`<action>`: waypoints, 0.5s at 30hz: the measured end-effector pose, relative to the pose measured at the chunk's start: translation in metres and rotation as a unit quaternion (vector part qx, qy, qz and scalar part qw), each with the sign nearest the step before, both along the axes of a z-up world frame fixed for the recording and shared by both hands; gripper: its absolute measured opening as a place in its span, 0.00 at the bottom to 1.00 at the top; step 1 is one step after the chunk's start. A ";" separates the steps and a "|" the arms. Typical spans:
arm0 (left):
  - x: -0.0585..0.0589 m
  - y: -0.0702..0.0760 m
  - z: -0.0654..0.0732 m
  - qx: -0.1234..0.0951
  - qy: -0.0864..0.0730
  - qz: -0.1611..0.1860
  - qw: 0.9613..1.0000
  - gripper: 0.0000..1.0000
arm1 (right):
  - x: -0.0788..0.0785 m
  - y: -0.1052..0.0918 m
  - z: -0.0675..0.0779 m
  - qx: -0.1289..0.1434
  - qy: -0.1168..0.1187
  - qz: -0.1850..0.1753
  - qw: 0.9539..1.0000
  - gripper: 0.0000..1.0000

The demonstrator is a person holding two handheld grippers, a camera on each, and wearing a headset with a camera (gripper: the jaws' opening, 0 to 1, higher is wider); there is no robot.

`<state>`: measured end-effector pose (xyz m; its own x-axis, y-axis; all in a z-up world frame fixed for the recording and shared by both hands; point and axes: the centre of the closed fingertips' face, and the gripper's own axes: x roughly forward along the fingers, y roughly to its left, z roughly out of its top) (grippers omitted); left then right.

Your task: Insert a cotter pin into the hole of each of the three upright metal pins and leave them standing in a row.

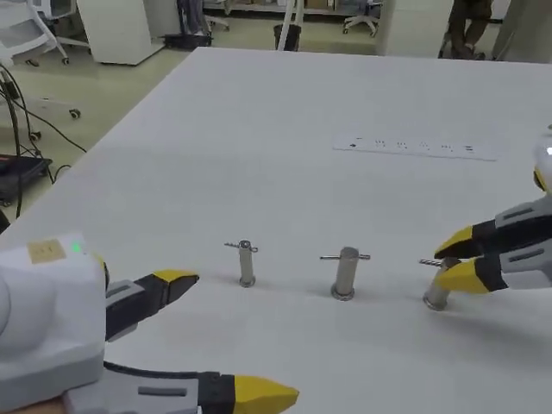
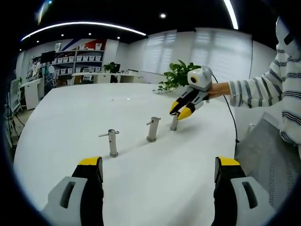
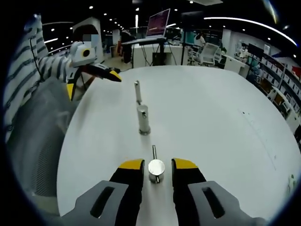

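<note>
Bright, even light comes from ceiling light strips above my white table, whose top looks washed out. The metal pins on it throw only faint, soft shadows. Both gripper views bulge at the edges; my head view is slightly soft.

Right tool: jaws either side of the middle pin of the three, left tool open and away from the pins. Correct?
Not the middle pin: the right tool is at the end pin, rightmost in the head view. The right gripper view shows its jaws either side of it. The left tool is open and away from the pins, yes.
</note>
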<state>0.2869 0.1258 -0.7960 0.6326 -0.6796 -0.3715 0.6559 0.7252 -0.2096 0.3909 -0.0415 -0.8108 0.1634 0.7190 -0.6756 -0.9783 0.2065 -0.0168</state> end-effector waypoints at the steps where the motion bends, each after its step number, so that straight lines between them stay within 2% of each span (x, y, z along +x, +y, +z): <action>1: 0.000 0.000 0.000 0.000 0.000 -0.001 1.000 0.99 | 0.000 0.000 0.002 0.003 -0.005 -0.002 1.000 0.29; 4: -0.001 -0.001 0.001 0.002 -0.001 -0.002 1.000 0.99 | 0.004 -0.002 0.009 0.007 -0.026 -0.024 0.999 0.41; 5: -0.001 0.000 0.001 0.000 0.000 -0.001 1.000 0.99 | 0.007 -0.001 0.016 0.023 -0.046 -0.032 0.998 0.49; 8: -0.002 0.000 0.002 -0.002 0.000 0.004 1.000 0.99 | 0.002 -0.004 0.023 0.040 -0.039 -0.060 0.997 0.66; 13: -0.003 0.002 0.004 -0.008 0.000 0.011 1.000 0.99 | -0.010 -0.009 0.030 0.059 -0.033 -0.089 0.994 0.72; 15: -0.003 0.004 0.003 -0.005 0.002 0.017 1.000 0.99 | -0.014 -0.009 0.033 0.078 -0.032 -0.109 0.990 0.76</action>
